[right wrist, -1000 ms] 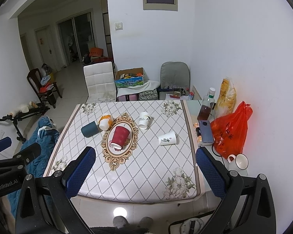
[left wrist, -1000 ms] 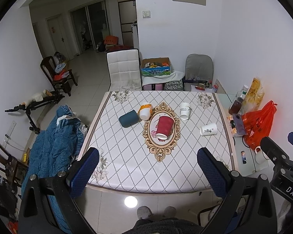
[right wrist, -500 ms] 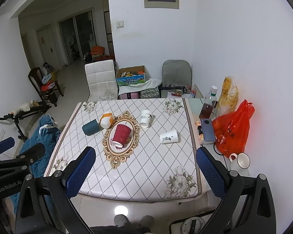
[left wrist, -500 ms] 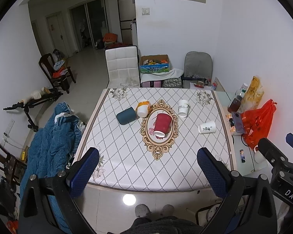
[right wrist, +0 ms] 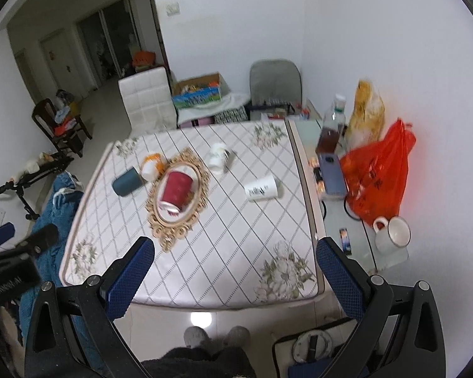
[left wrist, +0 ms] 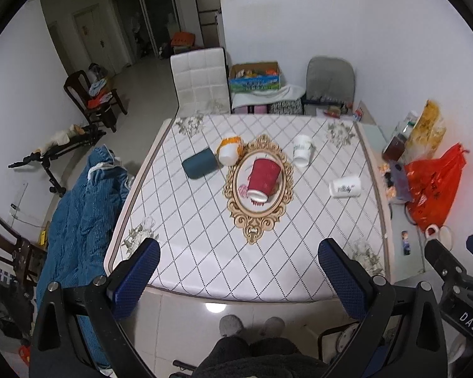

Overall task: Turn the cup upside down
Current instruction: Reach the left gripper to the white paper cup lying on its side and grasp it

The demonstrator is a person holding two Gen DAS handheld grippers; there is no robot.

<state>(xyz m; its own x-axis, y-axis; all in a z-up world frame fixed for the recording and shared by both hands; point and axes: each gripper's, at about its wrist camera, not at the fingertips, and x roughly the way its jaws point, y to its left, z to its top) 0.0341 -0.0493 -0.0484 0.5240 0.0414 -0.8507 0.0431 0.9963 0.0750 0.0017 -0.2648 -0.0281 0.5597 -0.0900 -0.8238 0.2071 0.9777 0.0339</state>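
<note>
A red cup (left wrist: pixel 263 178) lies on its side on a gold-framed oval mirror tray (left wrist: pixel 255 220) in the middle of the table; it also shows in the right wrist view (right wrist: pixel 175 190). Around it lie a dark teal cup (left wrist: pixel 200 163), an orange-and-white cup (left wrist: pixel 230 151), a white cup (left wrist: pixel 302 150) and another white cup (left wrist: pixel 345 186) on its side. My left gripper (left wrist: pixel 239 271) and right gripper (right wrist: pixel 235 267) are both open and empty, held high above the table's near edge.
The table (left wrist: pixel 205 252) has a white diamond-pattern cloth. A side shelf at the right holds a red plastic bag (right wrist: pixel 378 179), a bottle (right wrist: pixel 331 126), a phone (right wrist: pixel 331 173) and a white mug (right wrist: pixel 392 234). A blue blanket (left wrist: pixel 78 214) hangs at the left. Chairs stand behind.
Both grippers have tilted down and come slightly nearer the table; the right view has swung a little to the right. The cups have not moved.
</note>
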